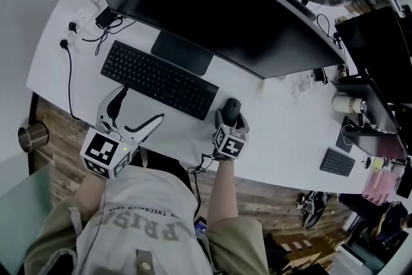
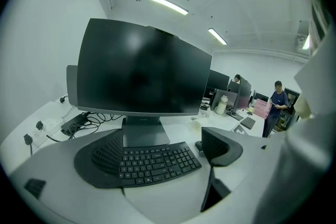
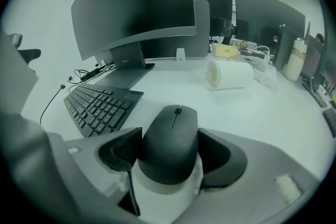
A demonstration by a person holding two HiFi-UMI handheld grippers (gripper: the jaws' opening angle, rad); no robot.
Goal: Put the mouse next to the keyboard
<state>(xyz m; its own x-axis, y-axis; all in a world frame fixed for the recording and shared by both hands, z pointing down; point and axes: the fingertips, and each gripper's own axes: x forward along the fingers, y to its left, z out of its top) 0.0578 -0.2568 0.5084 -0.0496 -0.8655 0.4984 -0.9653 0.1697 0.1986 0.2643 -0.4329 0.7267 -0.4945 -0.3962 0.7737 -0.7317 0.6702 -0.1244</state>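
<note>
A black mouse (image 1: pixel 232 109) lies on the white desk (image 1: pixel 283 132), just right of the black keyboard (image 1: pixel 159 79). My right gripper (image 1: pixel 232 119) reaches it from the near side, and both pads sit against the sides of the mouse (image 3: pixel 170 139). The keyboard (image 3: pixel 97 105) lies close on its left. My left gripper (image 1: pixel 140 105) hovers at the desk's front edge before the keyboard (image 2: pixel 152 162), open, with nothing between its fingers (image 2: pixel 220 147).
A large dark monitor (image 1: pixel 212 3) stands behind the keyboard. A power strip (image 1: pixel 74 26) with cables lies at the far left. A white paper roll (image 3: pixel 228 75) lies beyond the mouse. A small keypad (image 1: pixel 337 162) is at the right. A person (image 2: pixel 275 105) stands far off.
</note>
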